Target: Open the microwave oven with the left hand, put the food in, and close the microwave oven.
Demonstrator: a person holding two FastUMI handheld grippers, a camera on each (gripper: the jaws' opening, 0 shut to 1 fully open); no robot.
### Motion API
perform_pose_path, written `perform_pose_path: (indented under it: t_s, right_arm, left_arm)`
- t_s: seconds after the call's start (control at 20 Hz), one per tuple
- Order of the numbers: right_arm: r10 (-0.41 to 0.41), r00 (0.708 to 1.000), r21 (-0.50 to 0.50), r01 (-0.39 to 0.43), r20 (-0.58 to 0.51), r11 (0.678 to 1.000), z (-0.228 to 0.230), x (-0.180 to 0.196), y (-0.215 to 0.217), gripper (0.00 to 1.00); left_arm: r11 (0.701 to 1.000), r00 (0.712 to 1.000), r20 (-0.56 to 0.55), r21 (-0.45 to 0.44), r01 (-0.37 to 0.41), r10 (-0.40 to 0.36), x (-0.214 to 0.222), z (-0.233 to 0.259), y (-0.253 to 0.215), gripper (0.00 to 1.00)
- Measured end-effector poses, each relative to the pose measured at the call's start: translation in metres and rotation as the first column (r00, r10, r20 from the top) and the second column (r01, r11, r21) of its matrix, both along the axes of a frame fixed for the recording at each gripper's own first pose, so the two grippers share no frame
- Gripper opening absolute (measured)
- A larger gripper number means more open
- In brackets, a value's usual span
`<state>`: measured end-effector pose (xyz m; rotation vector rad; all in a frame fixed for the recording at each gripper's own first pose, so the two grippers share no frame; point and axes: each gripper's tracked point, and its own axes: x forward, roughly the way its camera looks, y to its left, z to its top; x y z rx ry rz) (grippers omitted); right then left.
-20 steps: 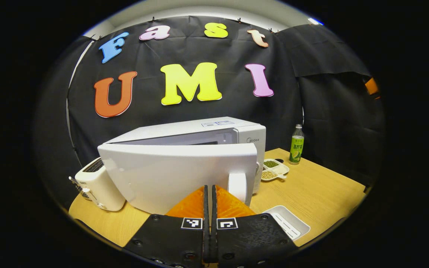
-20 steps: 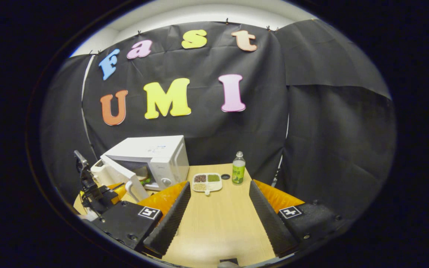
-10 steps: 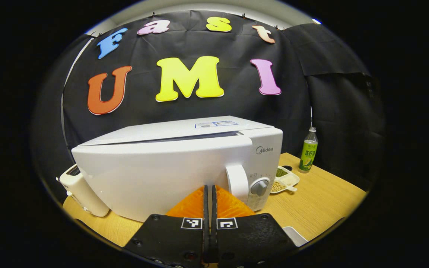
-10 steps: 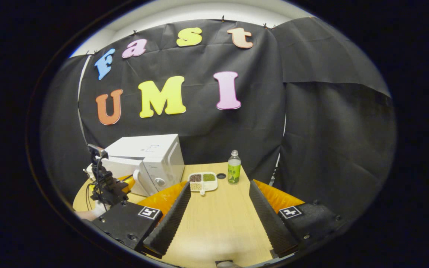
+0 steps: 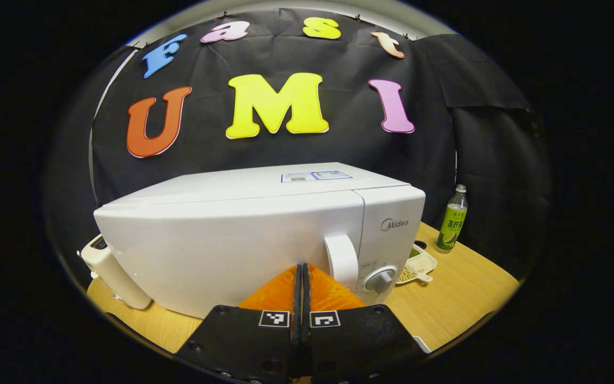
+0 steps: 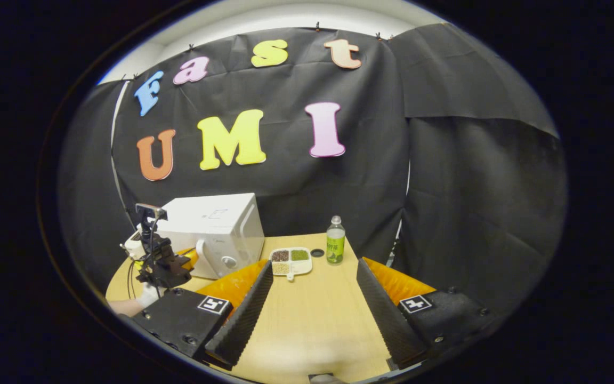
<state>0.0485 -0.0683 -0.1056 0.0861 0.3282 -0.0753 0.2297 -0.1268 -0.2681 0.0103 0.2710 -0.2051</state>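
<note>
The white microwave (image 5: 243, 234) stands close in front of me in the left gripper view with its door flush against the body, so its inside is hidden. My left gripper (image 5: 301, 269) is shut with nothing between its fingers, and its tips rest against the door just left of the white handle (image 5: 341, 261). The right gripper view shows the microwave (image 6: 216, 229) at the table's far left, with the left gripper (image 6: 166, 264) and the hand holding it in front of the door. My right gripper (image 6: 315, 262) hangs open over the table's near side, holding nothing.
A divided dish of beans (image 6: 292, 260) and a green-labelled bottle (image 6: 334, 242) stand right of the microwave on the wooden table (image 6: 312, 325). A white toaster (image 5: 107, 266) sits left of the microwave. A white tray's corner (image 5: 420, 344) lies near my left gripper.
The microwave door has swung from half open to flush against the body, with my shut left gripper moving forward against it. My right gripper has stayed open and almost still.
</note>
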Motion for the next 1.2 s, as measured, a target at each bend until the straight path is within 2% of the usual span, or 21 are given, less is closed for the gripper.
perform_pose_path:
  t_s: [0.1, 0.4, 0.45, 0.6, 0.65, 0.7, 0.75, 0.8, 0.85, 0.9, 1.0, 1.05, 1.15, 1.2]
  right_arm:
    - [0.005, 1.000, -0.002, -0.005, 0.009, 1.000, 0.002, 0.002, 0.004, 0.92]
    - [0.036, 0.999, -0.004, -0.036, 0.011, 0.999, 0.001, 0.008, 0.020, 0.92]
    - [0.044, 0.999, -0.008, -0.044, 0.012, 0.999, 0.001, 0.009, 0.022, 0.92]
    - [0.066, 0.998, -0.012, -0.066, 0.022, 0.998, 0.004, 0.011, 0.031, 0.92]
    - [0.073, 0.997, -0.016, -0.073, 0.028, 0.997, 0.006, 0.012, 0.033, 0.92]
    - [0.080, 0.996, -0.018, -0.079, 0.036, 0.997, 0.006, 0.014, 0.036, 1.00]
    - [0.088, 0.995, -0.020, -0.087, 0.043, 0.996, 0.008, 0.015, 0.039, 1.00]
    - [0.094, 0.994, -0.022, -0.093, 0.050, 0.995, 0.008, 0.016, 0.042, 0.92]
    - [0.099, 0.993, -0.024, -0.098, 0.059, 0.995, 0.009, 0.017, 0.044, 0.92]
    - [0.103, 0.993, -0.028, -0.102, 0.062, 0.994, 0.007, 0.017, 0.047, 1.00]
    - [0.115, 0.991, -0.031, -0.113, 0.064, 0.993, 0.002, 0.017, 0.054, 1.00]
    - [0.120, 0.991, -0.028, -0.118, 0.066, 0.993, -0.001, 0.017, 0.057, 0.92]
    - [0.127, 0.990, -0.018, -0.126, 0.068, 0.992, -0.004, 0.015, 0.065, 0.92]
    - [0.128, 0.989, -0.014, -0.128, 0.073, 0.992, -0.005, 0.015, 0.069, 1.00]
  left_arm:
    - [1.000, 1.000, -0.016, -0.003, 0.011, -0.011, -0.007, 0.000, -0.002, 0.00]
    - [0.999, 0.999, 0.026, 0.006, 0.032, -0.032, -0.027, 0.025, 0.003, 0.00]
    - [1.000, 0.999, 0.028, 0.017, 0.021, -0.022, -0.030, 0.025, 0.006, 0.04]
    - [1.000, 0.999, 0.052, 0.026, 0.004, -0.006, -0.054, 0.039, 0.017, 0.98]
    - [1.000, 0.999, 0.054, 0.024, 0.000, -0.002, -0.060, 0.043, 0.020, 0.96]
    - [1.000, 0.998, 0.057, 0.024, -0.003, 0.002, -0.068, 0.049, 0.025, 0.97]
    - [1.000, 0.998, 0.066, 0.027, -0.012, 0.010, -0.076, 0.057, 0.030, 0.96]
    - [0.999, 0.997, 0.077, 0.027, -0.022, 0.020, -0.083, 0.065, 0.036, 0.96]
    - [0.999, 0.996, 0.083, 0.021, -0.030, 0.028, -0.092, 0.073, 0.042, 0.97]
    - [0.999, 0.995, 0.092, 0.015, -0.038, 0.036, -0.101, 0.080, 0.047, 0.97]
    - [0.998, 0.993, 0.102, 0.009, -0.064, 0.063, -0.119, 0.096, 0.063, 0.96]
    - [0.997, 0.992, 0.105, 0.007, -0.074, 0.073, -0.128, 0.104, 0.070, 0.96]
    - [0.995, 0.987, 0.127, 0.004, -0.101, 0.100, -0.149, 0.124, 0.089, 0.96]
    - [0.994, 0.984, 0.138, 0.004, -0.114, 0.112, -0.158, 0.134, 0.099, 0.96]
